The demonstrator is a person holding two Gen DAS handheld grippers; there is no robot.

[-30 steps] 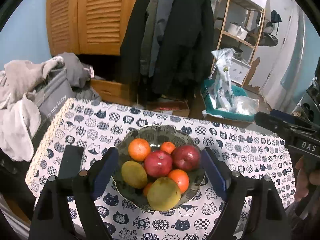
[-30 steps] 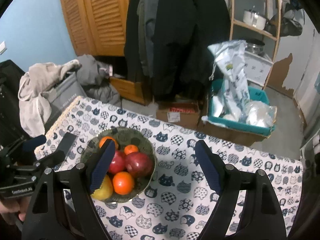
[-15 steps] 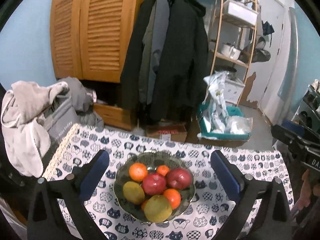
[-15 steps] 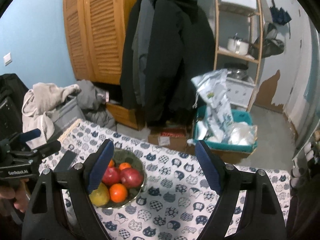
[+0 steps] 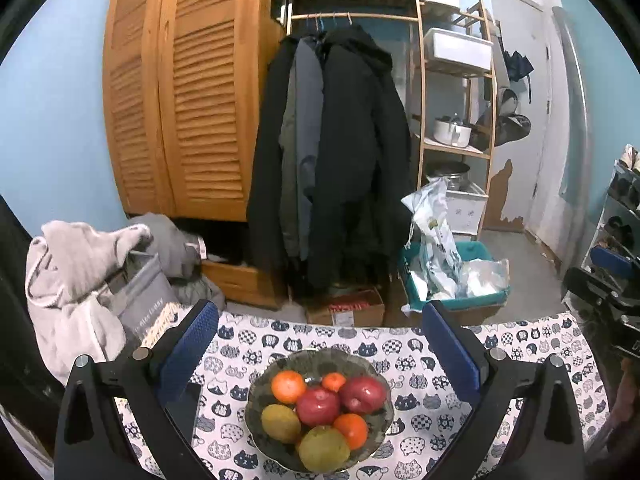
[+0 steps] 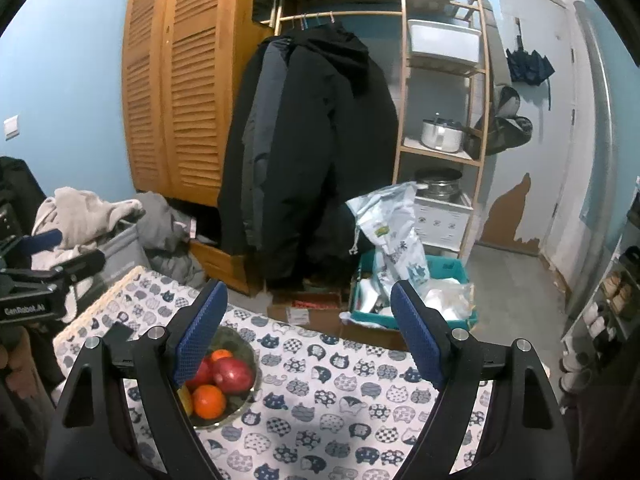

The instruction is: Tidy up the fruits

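Observation:
A glass bowl [image 5: 376, 380] of fruit sits on the cat-print tablecloth [image 5: 420, 344]. It holds two red apples [image 5: 318, 405], oranges [image 5: 288, 386] and two yellow-green fruits [image 5: 323, 449]. My left gripper [image 5: 320, 320] is open and empty, raised above and behind the bowl. In the right wrist view the bowl [image 6: 248, 354] lies at lower left, partly behind the left finger. My right gripper [image 6: 308, 312] is open and empty, high over the table to the bowl's right.
Beyond the table stand a wooden louvred wardrobe [image 5: 180, 112], hanging dark coats [image 5: 340, 152], a shelf rack [image 5: 456, 120] and a teal bin with bags [image 5: 448, 272]. A laundry pile [image 5: 80, 272] lies at the table's left edge. The tablecloth [image 6: 360, 400] spreads right of the bowl.
Both grippers have risen and drawn back from the bowl, so it looks smaller and lower in view. Both stay open and empty. The fruit has not moved.

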